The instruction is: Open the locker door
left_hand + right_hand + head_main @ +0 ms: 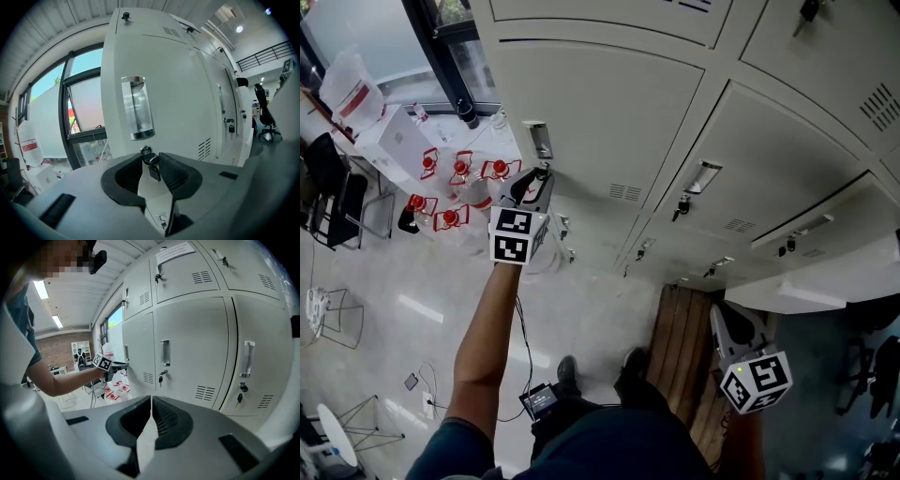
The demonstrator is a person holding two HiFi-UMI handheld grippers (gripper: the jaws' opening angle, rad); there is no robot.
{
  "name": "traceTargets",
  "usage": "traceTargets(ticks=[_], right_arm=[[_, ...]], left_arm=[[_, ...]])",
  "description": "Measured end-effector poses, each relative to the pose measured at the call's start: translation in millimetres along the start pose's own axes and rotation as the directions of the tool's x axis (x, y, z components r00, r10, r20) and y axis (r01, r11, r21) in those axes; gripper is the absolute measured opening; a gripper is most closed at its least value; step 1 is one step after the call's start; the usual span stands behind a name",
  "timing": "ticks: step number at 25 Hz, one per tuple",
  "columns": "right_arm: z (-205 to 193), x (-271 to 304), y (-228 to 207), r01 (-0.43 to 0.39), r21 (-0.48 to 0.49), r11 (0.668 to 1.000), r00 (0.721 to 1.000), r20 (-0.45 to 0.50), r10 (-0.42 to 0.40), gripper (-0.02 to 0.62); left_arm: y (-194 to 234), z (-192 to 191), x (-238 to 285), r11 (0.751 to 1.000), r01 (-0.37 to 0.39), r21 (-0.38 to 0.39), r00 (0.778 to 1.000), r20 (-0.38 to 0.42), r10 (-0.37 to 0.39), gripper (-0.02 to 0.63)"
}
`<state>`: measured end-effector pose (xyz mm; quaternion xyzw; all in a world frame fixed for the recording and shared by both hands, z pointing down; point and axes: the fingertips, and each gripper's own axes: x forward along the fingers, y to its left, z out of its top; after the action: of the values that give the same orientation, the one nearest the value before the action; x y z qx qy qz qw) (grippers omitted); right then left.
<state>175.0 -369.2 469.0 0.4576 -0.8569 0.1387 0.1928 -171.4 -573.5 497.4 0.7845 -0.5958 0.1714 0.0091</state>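
- Standing before a bank of pale grey lockers, a person holds a gripper in each hand; the head view looks steeply down along the doors.
- The left gripper [150, 159] is raised to the end locker door [178, 93], just below its recessed metal handle [137, 110].
- Its fingers are clamped on the dark head of a key [153, 168] that sits in the lock [146, 151] of that door; the key fills the gap between the fingertips.
- The door is closed, flush with the doors beside it.
- In the head view the bare left arm reaches up to the same spot, with the left gripper [539, 180] touching the door under the handle [537, 141].
- The right gripper [151, 404] is held low and well apart from the lockers, its fingers together with nothing between them.
- In the head view the right gripper [727, 323] shows at lower right, near the person's body.
- Bottles [455, 192] with red caps stand on the floor to the left of the lockers, by a window.
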Motion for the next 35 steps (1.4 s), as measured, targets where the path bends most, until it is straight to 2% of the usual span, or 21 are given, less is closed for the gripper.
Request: traceTargets(ticks=[14,21,35], right_arm=[[12,-4,32,-0.029,-0.023,0.999,0.998,0.048,0.030,0.038],[5,-9,45,-0.030,-0.021,0.999,0.997,0.066,0.031,0.038],[22,-25,80,-0.018,-0.043,0.999,0.994,0.103,0.022,0.038]], left_arm=[[-28,-13,-51,0.998,0.058,0.039,0.998,-0.018,-0.058,0.144],[-47,-24,-68,0.994,0.087,0.063,0.996,-0.031,-0.085,0.155],[-80,-27,-111,0.978,0.192,0.077,0.981,-0.041,-0.189,0.172]])
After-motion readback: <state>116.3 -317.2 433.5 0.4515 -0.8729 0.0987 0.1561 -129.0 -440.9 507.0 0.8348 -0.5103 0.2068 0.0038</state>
